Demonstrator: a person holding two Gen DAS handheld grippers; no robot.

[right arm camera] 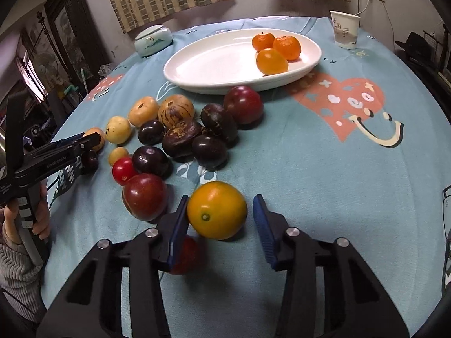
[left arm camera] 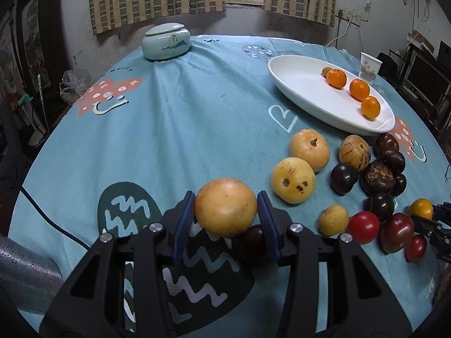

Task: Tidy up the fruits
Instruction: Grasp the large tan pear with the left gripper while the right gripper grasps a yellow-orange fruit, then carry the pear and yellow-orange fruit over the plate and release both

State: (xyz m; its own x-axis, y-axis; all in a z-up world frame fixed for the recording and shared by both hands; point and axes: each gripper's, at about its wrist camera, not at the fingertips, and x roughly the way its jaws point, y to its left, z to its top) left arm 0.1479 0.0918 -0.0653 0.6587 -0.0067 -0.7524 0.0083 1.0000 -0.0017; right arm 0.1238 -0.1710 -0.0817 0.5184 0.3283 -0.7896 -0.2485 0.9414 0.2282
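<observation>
Left wrist view: the left hand-held gripper (left arm camera: 225, 214) pinches a yellow round fruit (left arm camera: 225, 207), both blue pads against its sides, a dark plum (left arm camera: 252, 240) just beneath. The white oval plate (left arm camera: 304, 90) lies ahead and to the right, well apart, its long axis running diagonally; it holds three small oranges (left arm camera: 359, 89) along its right side.

Right wrist view: the right hand-held gripper (right arm camera: 220, 222) brackets an orange fruit (right arm camera: 217, 209) on the bench (right arm camera: 324, 183); the left pad touches it, the right pad stands just clear, so no grip yet. The plate lies straight ahead beyond the mixed fruit pile (right arm camera: 180, 135), likely nearer this hand.
</observation>
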